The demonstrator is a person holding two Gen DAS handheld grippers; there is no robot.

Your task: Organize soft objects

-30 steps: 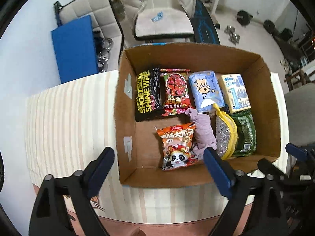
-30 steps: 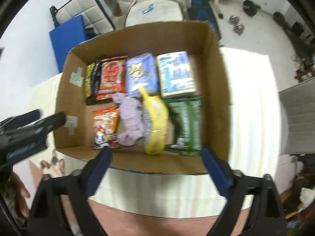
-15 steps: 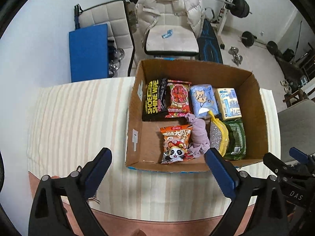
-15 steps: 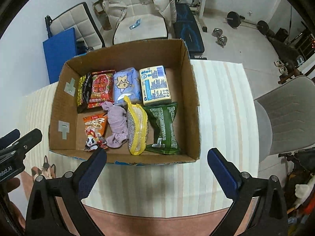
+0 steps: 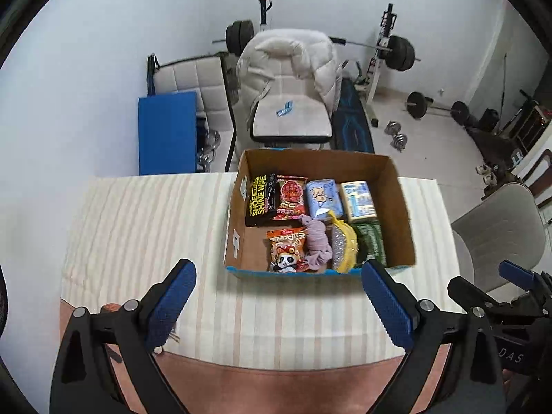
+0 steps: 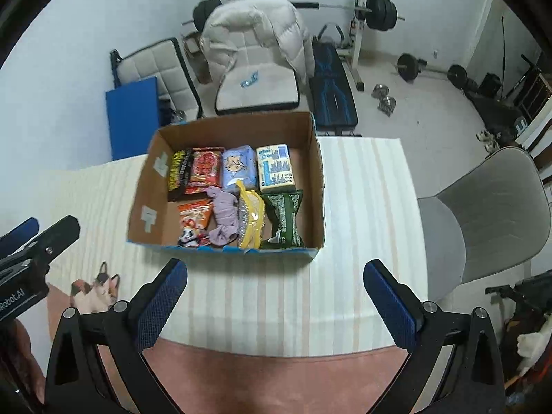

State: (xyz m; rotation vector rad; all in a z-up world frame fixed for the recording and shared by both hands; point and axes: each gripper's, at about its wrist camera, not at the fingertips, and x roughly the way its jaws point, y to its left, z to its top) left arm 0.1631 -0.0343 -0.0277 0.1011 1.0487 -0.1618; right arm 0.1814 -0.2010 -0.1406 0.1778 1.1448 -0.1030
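Note:
An open cardboard box (image 5: 402, 220) (image 6: 143, 186) sits on the striped tablecloth. Inside lie a black shoe-wipes pack (image 5: 261, 200), a red pack (image 5: 291, 197), a blue tissue pack (image 5: 324, 198), a pale blue-and-white pack (image 5: 358, 200), an orange panda snack bag (image 5: 286, 249), a mauve cloth (image 5: 318, 245), a yellow-edged pouch (image 5: 342, 247) and a green bag (image 5: 371, 243). My left gripper (image 5: 277, 305) hangs open above the near table edge, well short of the box. My right gripper (image 6: 274, 302) is also open and empty, high over the same edge.
A grey chair (image 6: 490, 214) stands right of the table (image 6: 362, 207). Behind the table are a padded chair with a white jacket (image 5: 289, 79), a blue board (image 5: 167, 131), a weight bench and barbells (image 6: 379, 7). A cat-print item (image 6: 96, 291) lies at the table's left front.
Both grippers have pulled up and back from the box, so the box looks smaller and more of the room shows. The right jaws spread slightly wider. The box contents have not moved.

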